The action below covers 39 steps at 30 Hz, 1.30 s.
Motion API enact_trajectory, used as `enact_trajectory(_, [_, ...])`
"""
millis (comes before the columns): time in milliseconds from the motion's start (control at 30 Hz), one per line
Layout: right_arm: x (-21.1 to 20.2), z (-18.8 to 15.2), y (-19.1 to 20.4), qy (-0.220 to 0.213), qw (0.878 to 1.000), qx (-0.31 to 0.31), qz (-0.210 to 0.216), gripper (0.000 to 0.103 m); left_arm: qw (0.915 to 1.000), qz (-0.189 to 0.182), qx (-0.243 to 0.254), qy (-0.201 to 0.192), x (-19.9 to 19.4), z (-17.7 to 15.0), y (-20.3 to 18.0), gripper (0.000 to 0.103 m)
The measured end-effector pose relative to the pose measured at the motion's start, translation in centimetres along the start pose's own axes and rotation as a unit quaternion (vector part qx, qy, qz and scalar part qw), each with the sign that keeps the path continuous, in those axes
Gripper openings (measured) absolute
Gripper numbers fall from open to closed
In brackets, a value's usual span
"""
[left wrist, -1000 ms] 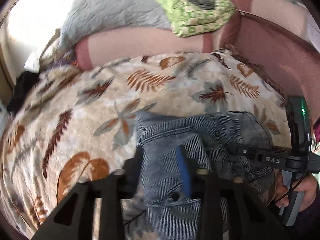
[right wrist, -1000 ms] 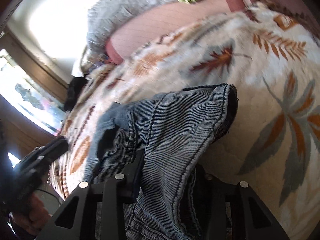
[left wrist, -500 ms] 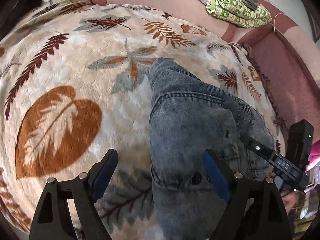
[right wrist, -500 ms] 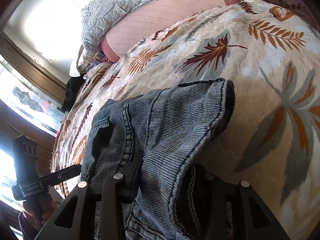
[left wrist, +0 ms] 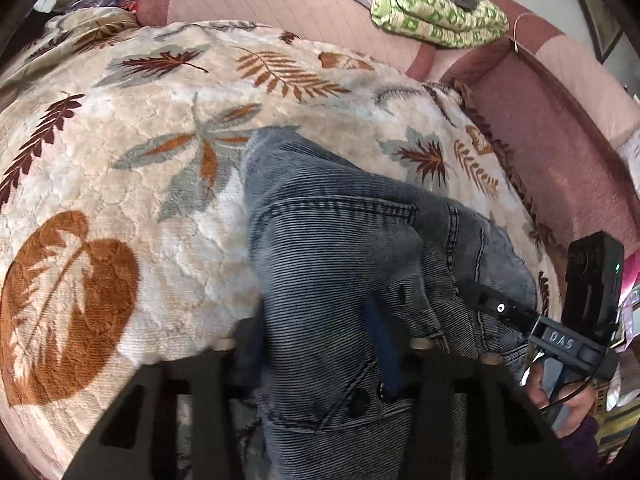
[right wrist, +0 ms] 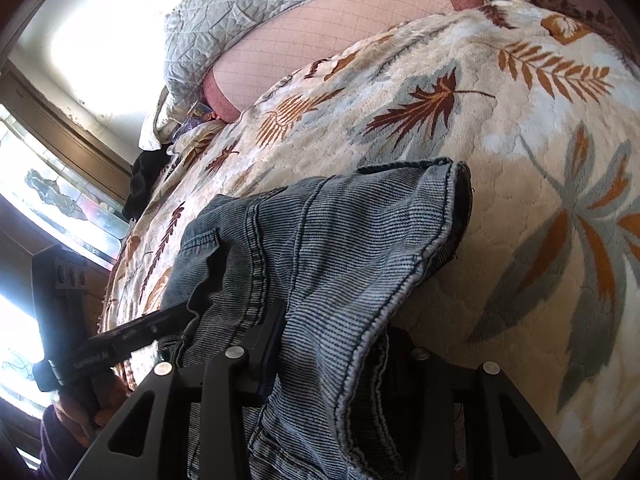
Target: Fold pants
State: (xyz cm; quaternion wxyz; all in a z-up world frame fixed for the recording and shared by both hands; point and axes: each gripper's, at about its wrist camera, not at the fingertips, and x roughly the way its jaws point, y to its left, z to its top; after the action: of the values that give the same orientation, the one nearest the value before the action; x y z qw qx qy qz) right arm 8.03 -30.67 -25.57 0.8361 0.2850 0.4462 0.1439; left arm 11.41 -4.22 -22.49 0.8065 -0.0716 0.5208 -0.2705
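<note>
Daylight glares white through the window on my left, washing out that corner, edges bend fisheye-round, and my near claws sit in soft shadow.

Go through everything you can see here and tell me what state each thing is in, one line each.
jeans: bunched on the blanket, gripped by both tongs, not yet folded flat.
left tongs: jaws closing, denim between them.
right tongs: clamped on a fold of the jeans.
leaf blanket: spread over the bed.
green cloth: crumpled on the pink bolster.
</note>
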Motion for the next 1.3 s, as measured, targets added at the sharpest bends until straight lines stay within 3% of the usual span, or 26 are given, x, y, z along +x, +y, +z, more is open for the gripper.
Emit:
enact_trajectory(167, [-0.6, -0.3, 1.4, -0.023, 0.999, -0.038, -0.016, 0.04, 0.9993, 0.016, 0.028, -0.02, -1.1, 0.0, -1.5, 0.025])
enact_trajectory(467, [-2.3, 1.6, 4.4, -0.08, 0.994, -0.079, 0.0, 0.039, 0.9953, 0.034, 0.04, -0.081, -5.6, 2.4, -2.4, 0.024])
enact_trajectory(633, [-0.8, 4.0, 6.5, -0.093, 0.992, -0.077, 0.027, 0.039, 0.9914, 0.079, 0.027, -0.1, -6.0, 5.3, -0.6, 0.024])
enact_trajectory(800, [4.2, 7.3, 7.4, -0.076, 0.994, -0.072, 0.027, 0.04, 0.9858, 0.137, 0.002, -0.098, -3.0, 7.2, 2.6, 0.024])
enact_trajectory(867, [7.1, 8.5, 7.0, -0.063, 0.995, -0.075, 0.006, 0.044, 0.9837, 0.163, -0.003, -0.077, -0.7, 7.6, 4.1, 0.029])
enact_trajectory(933, [10.1, 8.7, 5.7, -0.022, 0.997, -0.064, -0.034, 0.055, 0.9806, 0.187, -0.011, -0.056, 1.3, 7.5, 5.2, 0.04])
enact_trajectory(1000, [10.4, 8.4, 4.5, -0.027, 0.999, -0.038, -0.02, 0.06, 0.9771, 0.202, -0.005, -0.067, 1.5, 7.0, 5.3, 0.051])
enact_trajectory(1100, [9.9, 8.4, 4.9, -0.012, 0.999, -0.035, -0.033, 0.069, 0.9698, 0.233, 0.01, -0.071, 1.1, 6.8, 4.8, 0.07])
enact_trajectory(1300, [6.1, 6.7, 6.0, -0.044, 0.992, -0.079, -0.083, 0.069, 0.9591, 0.267, -0.003, -0.095, -3.5, 4.7, 3.5, 0.071])
